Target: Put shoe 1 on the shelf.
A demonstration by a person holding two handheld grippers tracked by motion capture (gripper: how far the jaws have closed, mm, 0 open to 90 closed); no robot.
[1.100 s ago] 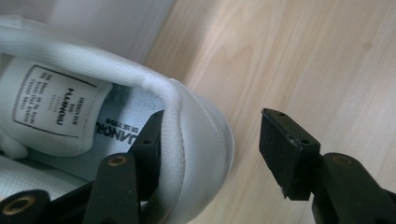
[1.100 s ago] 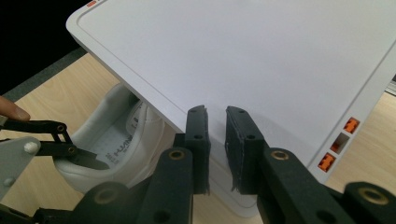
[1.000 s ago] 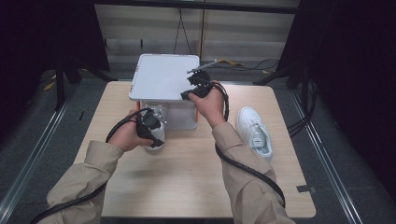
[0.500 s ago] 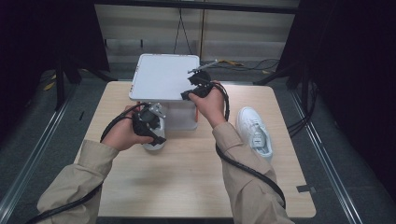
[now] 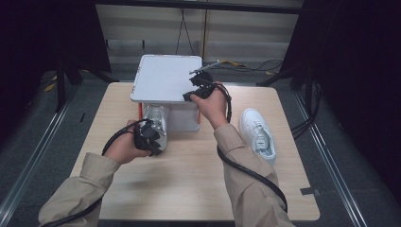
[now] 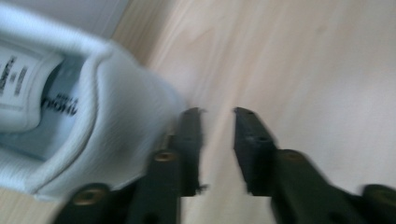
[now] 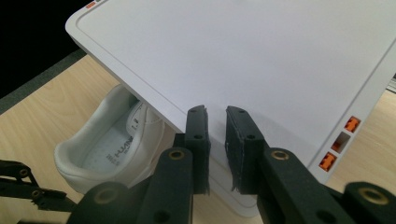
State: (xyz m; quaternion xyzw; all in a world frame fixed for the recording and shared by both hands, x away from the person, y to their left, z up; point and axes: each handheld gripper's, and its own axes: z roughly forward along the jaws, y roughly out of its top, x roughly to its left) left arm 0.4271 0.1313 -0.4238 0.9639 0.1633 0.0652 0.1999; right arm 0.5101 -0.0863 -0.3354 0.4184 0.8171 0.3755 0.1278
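- White shoe (image 5: 155,122): heel toward the near side, toe under the raised box lid (image 5: 165,78); light, soft-collared, best pinched at the heel rim.
- Left gripper (image 6: 217,116): jaws just narrowed, empty, right of the heel.
- Right gripper (image 7: 215,116): jaws clamp the lid's edge.

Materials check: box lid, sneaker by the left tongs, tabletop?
Box lid: likely moulded plastic, matte white, raised rim, orange clips. Sneaker: looks like smooth white leather or synthetic, padded collar, printed insole. Tabletop: pale wood or laminate, visible grain.
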